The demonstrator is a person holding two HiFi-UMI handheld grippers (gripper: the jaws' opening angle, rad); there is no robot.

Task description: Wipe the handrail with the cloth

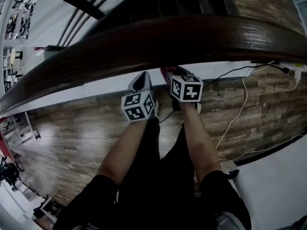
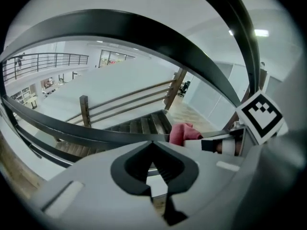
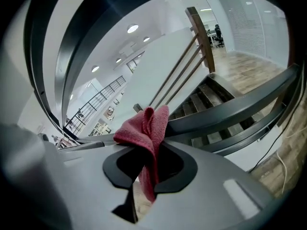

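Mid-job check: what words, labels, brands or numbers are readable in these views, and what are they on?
None: no readable word, number or brand in any view.
The marker cubes carry only black-and-white square patterns, no letters.
The red cloth and the wooden handrail show no print.

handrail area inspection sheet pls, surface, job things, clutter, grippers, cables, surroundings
surface: dark wooden handrail runs across the head view; no dirt can be made out
job's things: red cloth, bunched, clamped in the right gripper
clutter: nothing seen on the rail
grippers: left gripper jaws together, nothing between them; right gripper jaws shut on the cloth; both sit side by side at the rail, contact with it cannot be told
cables: white cable and black cable trail over the floor at the right
surroundings: wood-look floor, stairs beyond the rail, open hall with more railings
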